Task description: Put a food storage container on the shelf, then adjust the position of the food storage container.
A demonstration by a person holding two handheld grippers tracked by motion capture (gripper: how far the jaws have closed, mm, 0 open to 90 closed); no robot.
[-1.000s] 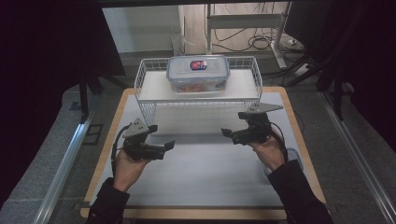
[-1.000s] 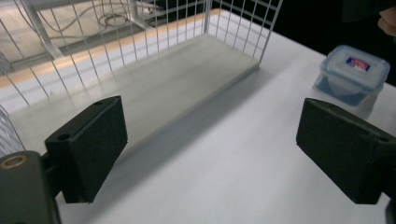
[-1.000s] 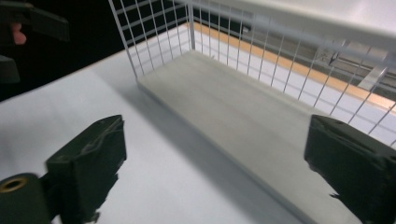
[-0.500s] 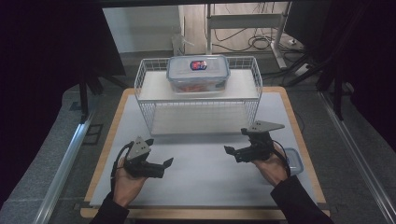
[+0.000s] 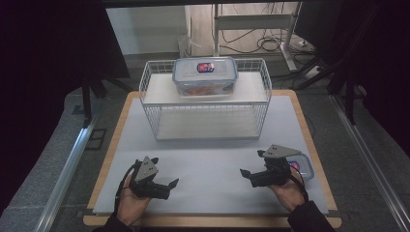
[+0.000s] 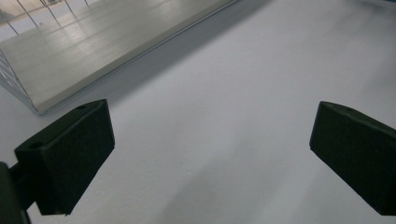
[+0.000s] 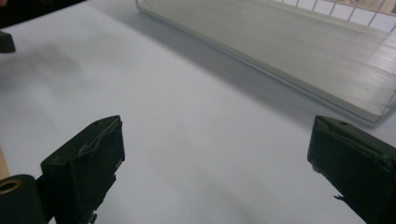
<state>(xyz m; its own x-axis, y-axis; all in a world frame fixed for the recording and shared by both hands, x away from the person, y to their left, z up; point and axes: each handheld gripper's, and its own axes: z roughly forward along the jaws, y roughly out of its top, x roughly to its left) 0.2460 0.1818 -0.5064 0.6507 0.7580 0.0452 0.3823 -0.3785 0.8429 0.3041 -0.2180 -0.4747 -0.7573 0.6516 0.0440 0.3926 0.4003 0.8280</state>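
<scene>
Both grippers drawn back toward near table edge since earlier frame. Left gripper [image 5: 167, 186] jaws wide, empty, over white mat [image 5: 212, 159]. Right gripper [image 5: 249, 175] likewise wide, empty. Lidded container [image 5: 205, 77] atop wire rack [image 5: 205, 113], well apart.

A lab or test room: black curtains [image 5: 58, 43] flank the table [image 5: 309, 125], loose cables [image 5: 270, 46] trail beyond it, metal rails [image 5: 72, 159] run alongside.

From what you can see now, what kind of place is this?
Probably a lab or recording workspace: a white mat on a wooden table, black curtains around, and loose cables on the floor behind a wire rack.
</scene>
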